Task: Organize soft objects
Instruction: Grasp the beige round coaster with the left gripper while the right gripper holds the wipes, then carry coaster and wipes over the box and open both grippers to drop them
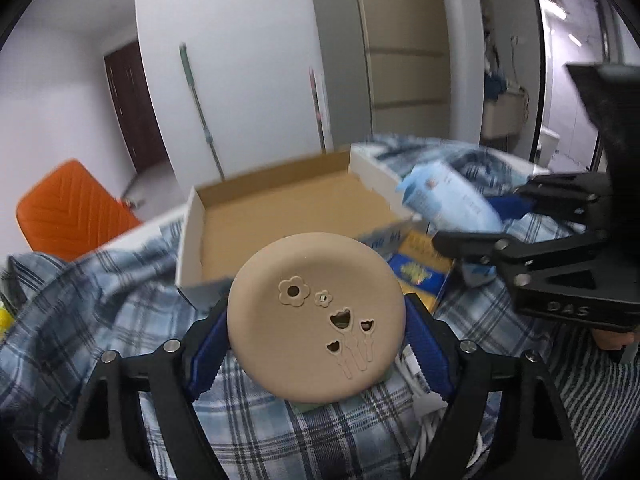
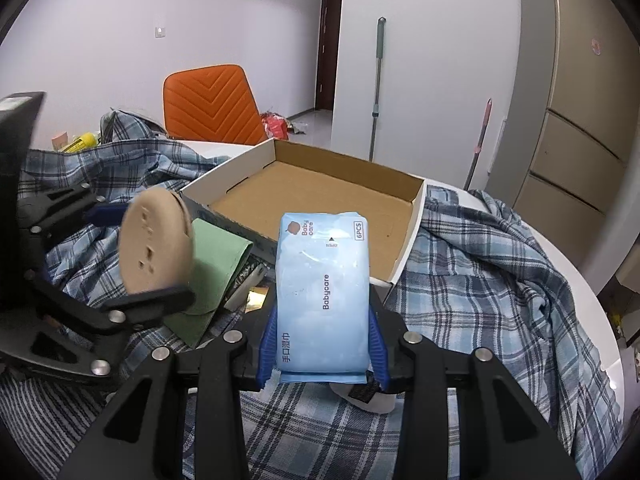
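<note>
My left gripper (image 1: pixel 316 340) is shut on a round beige soft pad (image 1: pixel 316 316) with flower cut-outs and holds it just before the open cardboard box (image 1: pixel 288 216). The pad also shows in the right wrist view (image 2: pixel 156 248). My right gripper (image 2: pixel 322 344) is shut on a light blue pack of Babycare wet wipes (image 2: pixel 322 292) and holds it upright in front of the box (image 2: pixel 320 196). The pack shows in the left wrist view (image 1: pixel 448 200) at the right, near the box's right wall. The box is empty.
A blue plaid shirt (image 2: pixel 480 280) covers the table around the box. A green cloth (image 2: pixel 216 264) and a yellow-blue packet (image 1: pixel 420 268) lie between the grippers. A white cable (image 1: pixel 428 408) lies below the pad. An orange chair (image 2: pixel 212 104) stands behind the table.
</note>
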